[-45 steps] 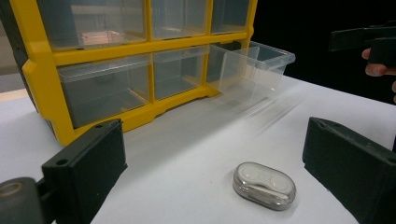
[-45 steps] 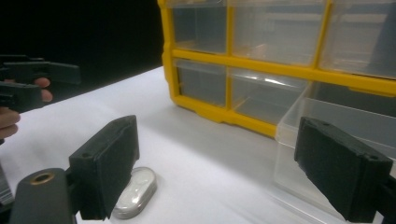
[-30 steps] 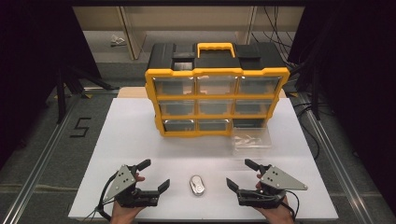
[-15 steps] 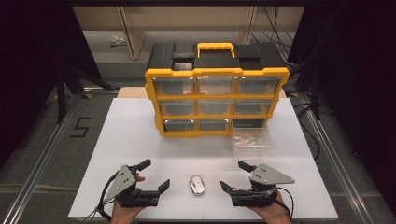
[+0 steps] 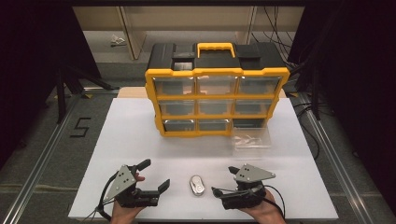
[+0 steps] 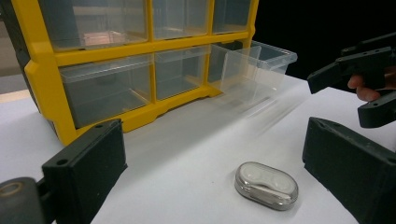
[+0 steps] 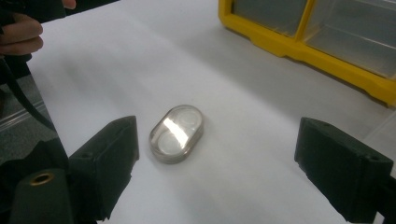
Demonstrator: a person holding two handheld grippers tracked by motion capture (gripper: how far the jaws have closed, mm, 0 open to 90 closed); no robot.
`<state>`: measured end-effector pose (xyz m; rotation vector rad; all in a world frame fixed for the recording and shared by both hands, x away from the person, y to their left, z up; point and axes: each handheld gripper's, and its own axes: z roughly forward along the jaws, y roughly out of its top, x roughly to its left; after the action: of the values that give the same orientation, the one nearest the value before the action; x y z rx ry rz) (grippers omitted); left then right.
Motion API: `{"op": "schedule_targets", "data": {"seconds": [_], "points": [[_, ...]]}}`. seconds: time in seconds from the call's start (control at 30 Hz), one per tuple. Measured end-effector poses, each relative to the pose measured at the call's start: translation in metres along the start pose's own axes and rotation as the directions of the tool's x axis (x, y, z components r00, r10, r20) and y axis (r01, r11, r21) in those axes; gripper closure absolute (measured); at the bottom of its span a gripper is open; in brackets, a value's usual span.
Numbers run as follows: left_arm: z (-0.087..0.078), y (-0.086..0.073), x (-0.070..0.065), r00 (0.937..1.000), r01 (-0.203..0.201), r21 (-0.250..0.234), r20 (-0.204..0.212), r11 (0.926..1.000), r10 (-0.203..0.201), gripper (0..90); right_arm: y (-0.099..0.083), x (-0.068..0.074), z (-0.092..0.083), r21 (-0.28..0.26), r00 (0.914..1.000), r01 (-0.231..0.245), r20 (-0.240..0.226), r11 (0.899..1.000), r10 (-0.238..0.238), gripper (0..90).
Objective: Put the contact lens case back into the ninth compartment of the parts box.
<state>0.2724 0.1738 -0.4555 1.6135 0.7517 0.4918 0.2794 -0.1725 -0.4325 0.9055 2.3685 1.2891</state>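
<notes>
A small oval case (image 5: 197, 185), clear-topped with a silvery rim, lies flat on the white table near its front edge. My left gripper (image 5: 156, 175) rests to its left, open, and the case (image 6: 266, 185) lies low between the wide-apart jaws. My right gripper (image 5: 223, 180) is just right of the case, open and angled toward it. In the right gripper view the case (image 7: 177, 133) sits closer to the left jaw, touching neither. The right gripper (image 6: 364, 79) also appears at the upper right of the left gripper view, with fingers of a hand behind it.
A yellow and black drawer organiser (image 5: 217, 88) stands at the table's far middle. One clear drawer (image 5: 252, 137) is out of it and sits on the table at its lower right corner. The white table (image 5: 130, 140) has bare room on both sides.
My right gripper has swung left and turned toward the oval case. The left gripper and the case have stayed put.
</notes>
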Motion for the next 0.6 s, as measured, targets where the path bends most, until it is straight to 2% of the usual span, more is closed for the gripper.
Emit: {"op": "schedule_targets", "data": {"seconds": [0.6], "points": [[-0.001,0.000,0.000,1.0000,-0.001,-0.005,-0.003,1.0000,0.001,5.7,0.013,0.009,0.028,0.107,0.9995,0.017,-0.029,0.994,-0.014,14.8]]}}
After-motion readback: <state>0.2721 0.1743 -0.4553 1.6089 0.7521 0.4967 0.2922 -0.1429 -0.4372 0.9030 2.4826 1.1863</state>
